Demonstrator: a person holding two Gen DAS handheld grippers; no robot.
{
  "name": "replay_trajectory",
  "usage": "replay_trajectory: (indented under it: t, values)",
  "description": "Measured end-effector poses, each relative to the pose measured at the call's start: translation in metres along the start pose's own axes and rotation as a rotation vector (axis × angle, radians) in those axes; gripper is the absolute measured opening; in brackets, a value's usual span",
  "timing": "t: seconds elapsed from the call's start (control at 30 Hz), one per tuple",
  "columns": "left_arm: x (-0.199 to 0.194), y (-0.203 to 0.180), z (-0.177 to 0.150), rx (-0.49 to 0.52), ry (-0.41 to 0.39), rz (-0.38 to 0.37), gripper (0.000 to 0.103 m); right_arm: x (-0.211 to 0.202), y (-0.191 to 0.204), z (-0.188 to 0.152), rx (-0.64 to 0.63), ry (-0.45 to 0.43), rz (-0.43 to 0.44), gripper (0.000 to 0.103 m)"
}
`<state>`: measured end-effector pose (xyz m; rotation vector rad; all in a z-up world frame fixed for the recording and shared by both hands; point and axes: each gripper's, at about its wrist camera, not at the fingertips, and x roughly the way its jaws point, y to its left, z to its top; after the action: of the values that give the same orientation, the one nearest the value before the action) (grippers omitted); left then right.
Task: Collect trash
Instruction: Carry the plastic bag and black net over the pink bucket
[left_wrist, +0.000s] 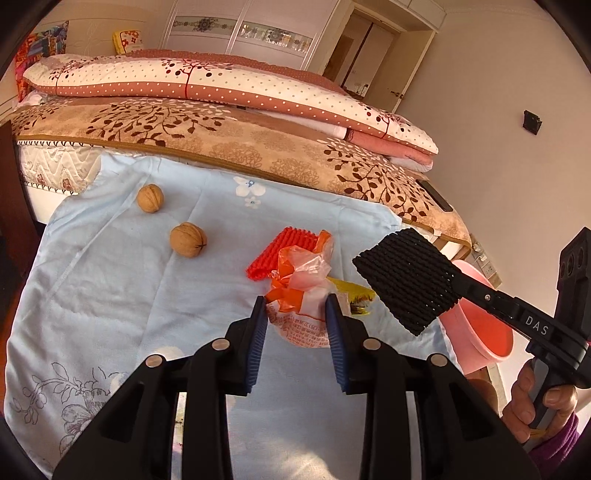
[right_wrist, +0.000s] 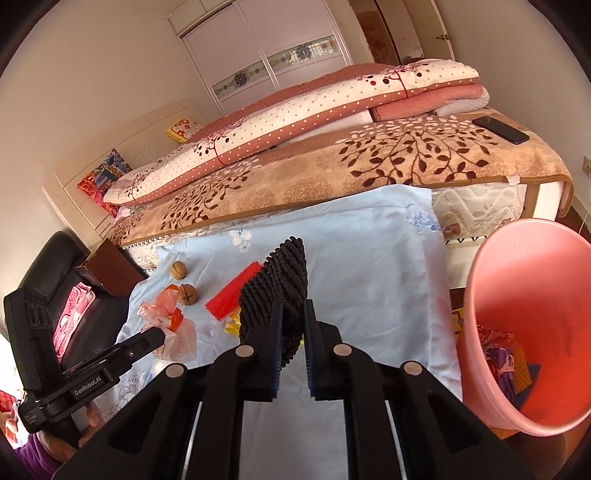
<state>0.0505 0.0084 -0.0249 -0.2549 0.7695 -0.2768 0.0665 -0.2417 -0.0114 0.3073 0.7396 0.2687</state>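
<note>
Now | left gripper (left_wrist: 295, 310) clenches crinkly plastic bag (left_wrist: 306, 295) | right gripper (right_wrist: 293, 314) clenches ribbed black foam net (right_wrist: 277, 288)

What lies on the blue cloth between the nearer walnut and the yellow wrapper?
The red foam net lies between them, the nearer walnut left and the yellow wrapper right; left wrist view.

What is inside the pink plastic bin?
The pink plastic bin holds crumpled purple and pink scraps and a yellow-orange textured piece. Its near wall hides the bottom, so anything deeper is unseen.
</note>
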Motion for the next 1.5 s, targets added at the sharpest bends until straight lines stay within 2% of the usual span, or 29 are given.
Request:
replay_trajectory:
  t: [0.37, 0.63, 1.17, 1.5]
  values:
    - [-0.028, -0.056, -0.01, 0.126, -0.039, -0.05, 0.032, -0.084, -0.015, -0.017, 0.0, -0.158, -0.157, 0.01]
    - [-0.03, -0.098, -0.01, 0.235, -0.051, -0.105, 0.032, -0.122, -0.036, -0.028, 0.045, -0.22, -0.256, 0.01]
    - [0.02, -0.19, -0.004, 0.387, 0.013, -0.257, 0.032, -0.154, -0.102, -0.031, 0.143, -0.262, -0.434, 0.01]
    - [0.065, -0.237, -0.014, 0.468, 0.088, -0.306, 0.032, -0.149, -0.138, -0.029, 0.202, -0.235, -0.479, 0.01]
